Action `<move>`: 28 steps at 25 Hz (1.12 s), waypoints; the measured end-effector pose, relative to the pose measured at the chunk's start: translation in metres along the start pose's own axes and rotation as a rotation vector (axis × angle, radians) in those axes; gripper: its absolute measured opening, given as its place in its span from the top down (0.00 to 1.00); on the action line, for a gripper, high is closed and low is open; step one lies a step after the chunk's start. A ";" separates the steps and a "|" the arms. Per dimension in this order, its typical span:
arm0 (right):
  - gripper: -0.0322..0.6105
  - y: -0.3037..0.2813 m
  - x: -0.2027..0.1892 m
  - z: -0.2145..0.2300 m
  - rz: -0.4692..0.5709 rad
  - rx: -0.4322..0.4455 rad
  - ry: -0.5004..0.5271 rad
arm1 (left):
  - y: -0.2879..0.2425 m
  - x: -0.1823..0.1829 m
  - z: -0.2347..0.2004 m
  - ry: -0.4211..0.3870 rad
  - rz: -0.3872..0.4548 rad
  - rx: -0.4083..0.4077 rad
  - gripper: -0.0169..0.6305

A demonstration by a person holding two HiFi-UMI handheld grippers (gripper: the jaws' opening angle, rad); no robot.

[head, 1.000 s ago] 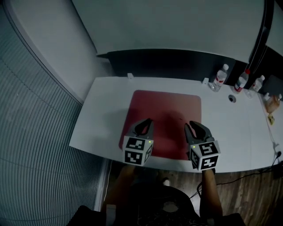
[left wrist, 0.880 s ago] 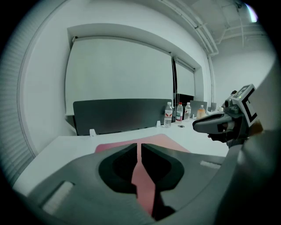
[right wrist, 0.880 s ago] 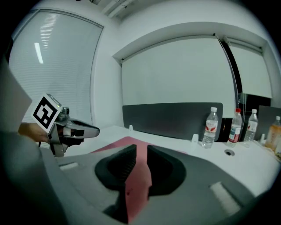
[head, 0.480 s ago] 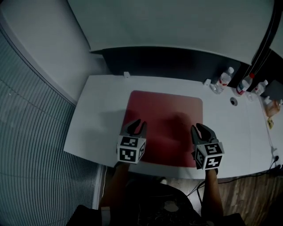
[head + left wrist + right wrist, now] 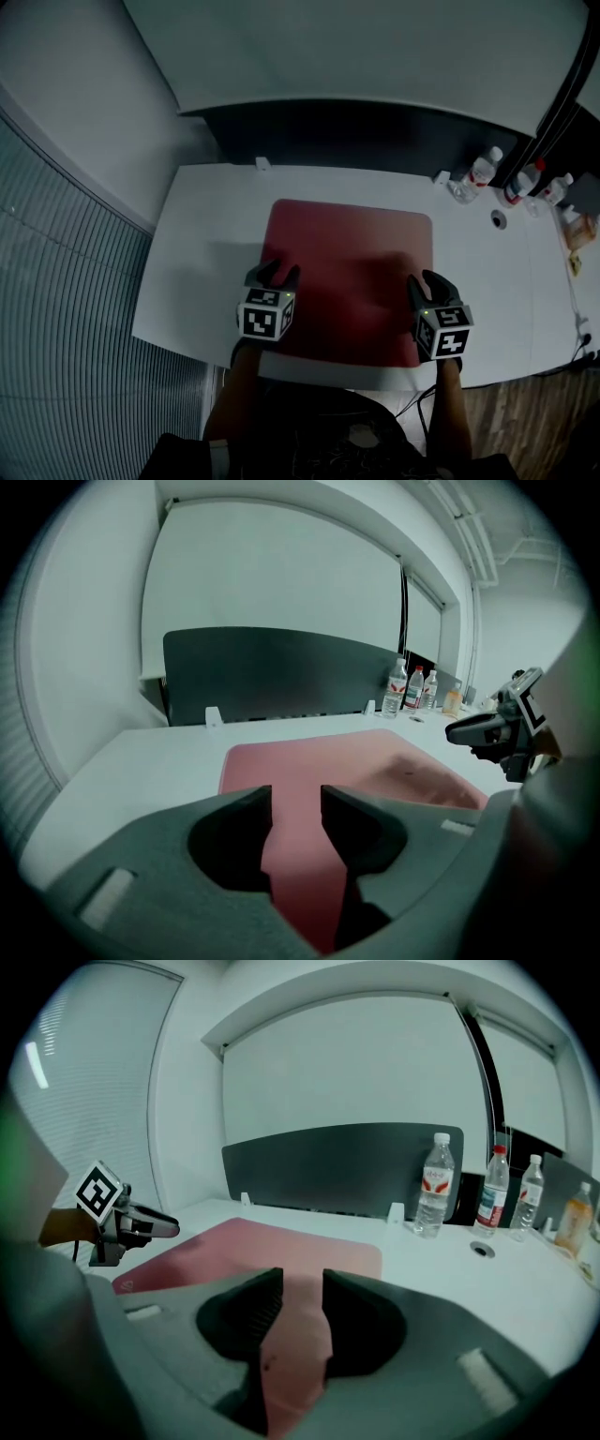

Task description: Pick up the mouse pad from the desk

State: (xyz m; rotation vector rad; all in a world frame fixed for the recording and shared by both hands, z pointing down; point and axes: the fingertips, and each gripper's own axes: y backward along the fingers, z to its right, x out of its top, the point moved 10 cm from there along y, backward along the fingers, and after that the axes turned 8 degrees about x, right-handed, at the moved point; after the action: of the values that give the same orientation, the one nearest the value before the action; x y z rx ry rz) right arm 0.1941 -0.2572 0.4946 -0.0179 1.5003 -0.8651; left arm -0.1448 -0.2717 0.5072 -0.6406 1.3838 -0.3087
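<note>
A large red mouse pad (image 5: 349, 272) lies flat on the white desk (image 5: 202, 244). My left gripper (image 5: 274, 274) hovers low over the pad's near-left part. Its jaws have just been opening and stand apart, and only the pad's surface (image 5: 309, 761) shows through the gap at the left gripper (image 5: 295, 799). My right gripper (image 5: 427, 281) is low over the pad's near-right edge. Its jaws have also just been opening and nothing is gripped between them; the pad (image 5: 272, 1241) shows below the right gripper (image 5: 302, 1288).
A dark partition panel (image 5: 356, 136) runs along the desk's far edge. Three water bottles (image 5: 483, 167) stand at the back right, near a round cable hole (image 5: 496, 219). A slatted wall (image 5: 66, 309) lies to the left. The desk's near edge is just behind both grippers.
Both grippers have moved down and apart, toward the pad's near corners. The jaws of each have spread wider.
</note>
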 end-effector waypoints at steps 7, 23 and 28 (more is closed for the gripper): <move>0.73 -0.017 -0.016 0.013 -0.069 -0.035 -0.049 | -0.023 -0.014 -0.021 0.016 -0.061 -0.002 0.66; 0.55 -0.033 -0.044 0.036 -0.181 -0.134 -0.149 | -0.049 -0.030 -0.056 0.034 -0.177 0.007 0.51; 0.48 -0.035 -0.047 0.038 -0.200 -0.135 -0.183 | -0.055 -0.032 -0.058 0.053 -0.202 -0.021 0.42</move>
State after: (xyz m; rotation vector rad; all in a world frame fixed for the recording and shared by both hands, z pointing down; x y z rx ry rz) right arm 0.2174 -0.2771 0.5577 -0.3430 1.3976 -0.8948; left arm -0.1975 -0.3114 0.5622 -0.7970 1.3760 -0.4755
